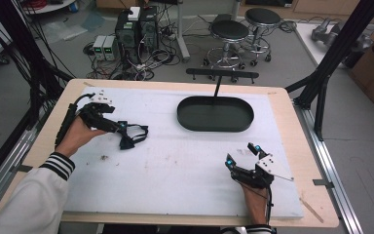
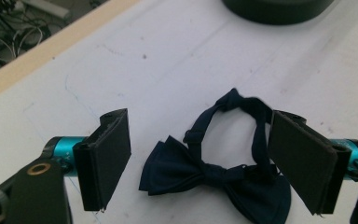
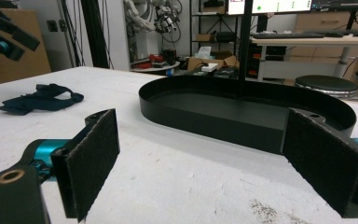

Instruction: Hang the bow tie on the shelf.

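Navy cloth bow tie (image 2: pixel 216 175) lies crosswise between the parted, non-touching jaws of the left gripper (image 2: pixel 205 158), the nearer hand.

The high view looks down on the whole table (image 1: pixel 282 105) from the near side. The left gripper view looks closely down at the bow tie (image 2: pixel 214 175). The right gripper view looks low across the table; both gripper views share the black oval tray (image 3: pixel 242 121).
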Tool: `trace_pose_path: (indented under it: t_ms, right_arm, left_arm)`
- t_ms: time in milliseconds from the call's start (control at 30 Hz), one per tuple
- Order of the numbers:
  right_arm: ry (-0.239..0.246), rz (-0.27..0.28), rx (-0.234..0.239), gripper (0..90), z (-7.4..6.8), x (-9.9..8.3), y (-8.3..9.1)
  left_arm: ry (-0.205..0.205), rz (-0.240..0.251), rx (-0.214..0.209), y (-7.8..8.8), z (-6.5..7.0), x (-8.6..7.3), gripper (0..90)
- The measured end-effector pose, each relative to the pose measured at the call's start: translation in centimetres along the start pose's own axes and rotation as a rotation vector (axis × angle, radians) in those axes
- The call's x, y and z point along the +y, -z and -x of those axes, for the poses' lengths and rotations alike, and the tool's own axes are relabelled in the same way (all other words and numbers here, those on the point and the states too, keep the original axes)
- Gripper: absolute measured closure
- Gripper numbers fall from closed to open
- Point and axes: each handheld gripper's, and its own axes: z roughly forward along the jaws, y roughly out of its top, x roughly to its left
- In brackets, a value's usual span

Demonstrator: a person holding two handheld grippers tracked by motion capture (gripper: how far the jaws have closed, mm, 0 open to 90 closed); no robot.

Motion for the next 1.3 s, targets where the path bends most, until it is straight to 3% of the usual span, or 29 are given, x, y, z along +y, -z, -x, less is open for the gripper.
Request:
trace_pose_path:
  t_ms: [233,400,567,800,933,1033,1167,1267,1300]
  right_arm:
    - [0.001,0.002,-0.002,10.6,0.0,0.0,0.0]
    - [0.0,0.003,-0.002,10.6,0.0,0.0,0.0]
    - [-0.002,0.003,-0.002,10.6,0.0,0.0,0.0]
    - [-0.003,0.003,-0.002,10.6,0.0,0.0,0.0]
    - [-0.003,0.002,-0.003,10.6,0.0,0.0,0.0]
    - [-0.003,0.002,-0.003,10.6,0.0,0.0,0.0]
    - [-0.006,0.003,-0.003,10.6,0.0,0.0,0.0]
    - [-0.005,0.002,-0.004,10.6,0.0,0.0,0.0]
    - [-0.004,0.002,-0.003,10.6,0.0,0.0,0.0]
  left_arm:
    - [-0.034,-0.092,0.001,-2.0,0.5,0.0,22.3]
    - [-0.052,-0.144,0.025,-2.9,0.7,-0.1,28.4]
    - [-0.039,-0.166,0.033,-3.5,0.8,-0.2,33.9]
    - [-0.038,-0.19,0.048,-4.2,1.1,-0.3,48.9]
    - [-0.031,-0.226,0.035,-4.8,1.1,-0.5,51.3]
    - [-0.027,-0.22,0.036,-5.1,1.1,-0.6,56.8]
    - [-0.052,-0.23,0.04,-5.1,1.1,-0.5,64.7]
    - [-0.039,-0.224,0.04,-5.3,1.3,-0.5,67.0]
    - [-0.06,-0.24,0.044,-5.3,1.3,-0.5,68.3]
